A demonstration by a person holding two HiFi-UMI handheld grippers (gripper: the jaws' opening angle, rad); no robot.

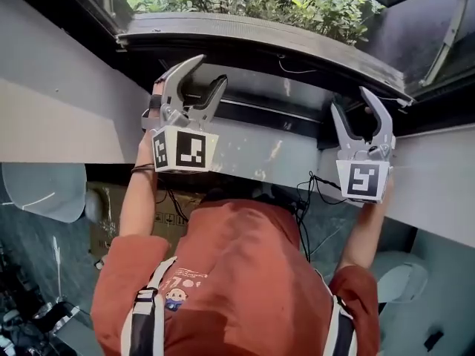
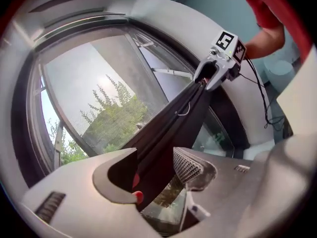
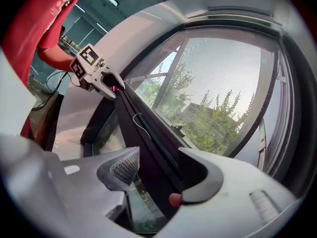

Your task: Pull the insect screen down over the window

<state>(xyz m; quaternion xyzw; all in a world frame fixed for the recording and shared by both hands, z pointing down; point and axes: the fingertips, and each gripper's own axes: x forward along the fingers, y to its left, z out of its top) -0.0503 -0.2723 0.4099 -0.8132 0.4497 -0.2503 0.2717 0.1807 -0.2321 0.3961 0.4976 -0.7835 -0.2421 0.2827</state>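
**Both grippers hooked over the screen's pull bar, mid-pull**

Left gripper at 11 o'clock and right gripper at 2 o'clock in the head view each have their jaws spread wide, straddling the dark pull bar without clamping it. Beyond the bar, the insect screen mesh covers the pane, with shrubs outside. A strip of bare glass shows under the bar, so the pull looks unfinished. The next move calls for drawing both ends down evenly to the sill. The only container, a cardboard box at 8 o'clock, hides its contents.
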